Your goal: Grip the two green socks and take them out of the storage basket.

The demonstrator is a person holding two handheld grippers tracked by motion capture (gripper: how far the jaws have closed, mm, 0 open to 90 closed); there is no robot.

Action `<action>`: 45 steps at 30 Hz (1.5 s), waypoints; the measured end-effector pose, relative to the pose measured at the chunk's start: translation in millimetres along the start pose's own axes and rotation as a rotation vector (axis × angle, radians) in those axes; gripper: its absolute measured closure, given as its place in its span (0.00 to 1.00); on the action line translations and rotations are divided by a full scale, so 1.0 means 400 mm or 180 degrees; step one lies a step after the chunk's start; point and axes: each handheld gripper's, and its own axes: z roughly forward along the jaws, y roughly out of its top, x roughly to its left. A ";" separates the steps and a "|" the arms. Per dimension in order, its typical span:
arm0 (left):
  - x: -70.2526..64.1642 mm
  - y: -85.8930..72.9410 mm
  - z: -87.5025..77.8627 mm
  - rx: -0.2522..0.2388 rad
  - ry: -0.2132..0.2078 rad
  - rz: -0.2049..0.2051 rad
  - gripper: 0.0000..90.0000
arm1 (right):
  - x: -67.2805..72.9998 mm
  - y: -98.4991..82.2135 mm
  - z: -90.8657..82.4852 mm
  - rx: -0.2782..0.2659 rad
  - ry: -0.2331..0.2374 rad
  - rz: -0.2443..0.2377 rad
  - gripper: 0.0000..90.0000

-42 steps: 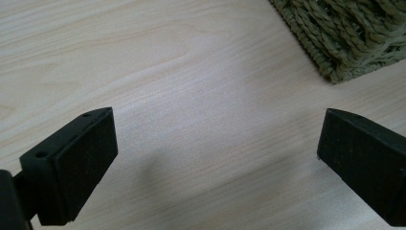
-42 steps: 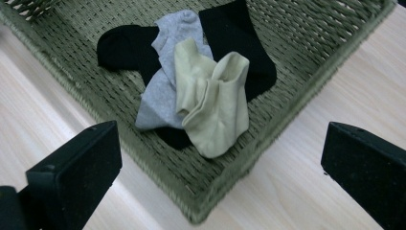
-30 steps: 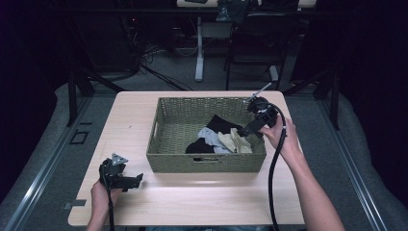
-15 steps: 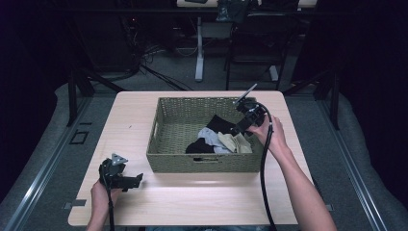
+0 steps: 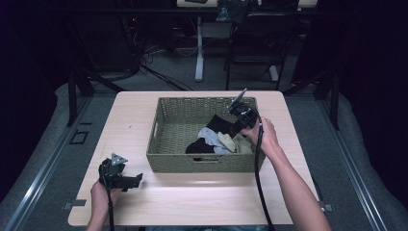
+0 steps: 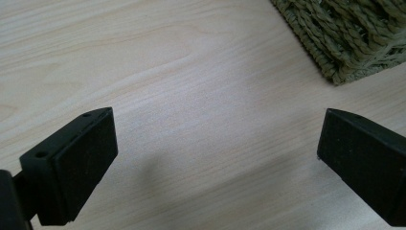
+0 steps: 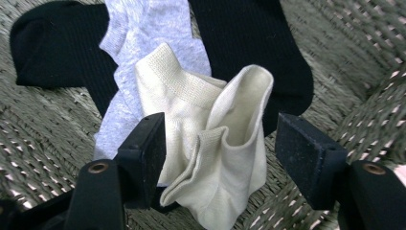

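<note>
Over the last second the right tool [image 7: 218,158] has dropped from the wicker basket's [image 5: 166,130] rim into it, jaws apart astride the cream sock [image 7: 215,158] on the sock pile, suggesting a pick, while the left tool [image 5: 126,179] idles open over the worktop [image 5: 202,197].

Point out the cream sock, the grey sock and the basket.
cream sock [image 7: 225,158], right gripper view, on its folded middle between the jaws.
grey sock [image 7: 148,28], right gripper view, on its upper part.
basket [image 5: 202,163], high view, on its near wall.

From high above I look down on my tabletop [image 5: 202,202]; each tongs camera sits close, sharing the wicker basket [image 5: 175,161].
</note>
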 end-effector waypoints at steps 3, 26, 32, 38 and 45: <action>0.000 0.000 0.000 -0.0003 0.0000 0.0003 0.00 | 0.003 0.005 0.016 0.0130 -0.0051 -0.0031 0.41; -0.001 0.000 0.000 -0.0002 0.0000 0.0013 0.00 | -0.014 0.002 0.037 0.0337 -0.0130 0.0162 0.92; -0.001 0.000 -0.001 -0.0004 -0.0002 0.0005 0.00 | -0.013 0.008 -0.049 0.0115 -0.0107 0.0158 0.92; -0.001 0.002 0.001 -0.0002 -0.0003 0.0020 0.00 | -0.012 0.014 -0.106 -0.0052 -0.0082 0.0180 0.92; -0.003 0.003 0.002 -0.0023 0.0013 0.0027 0.00 | -0.011 0.024 -0.154 -0.0147 -0.0062 0.0158 0.92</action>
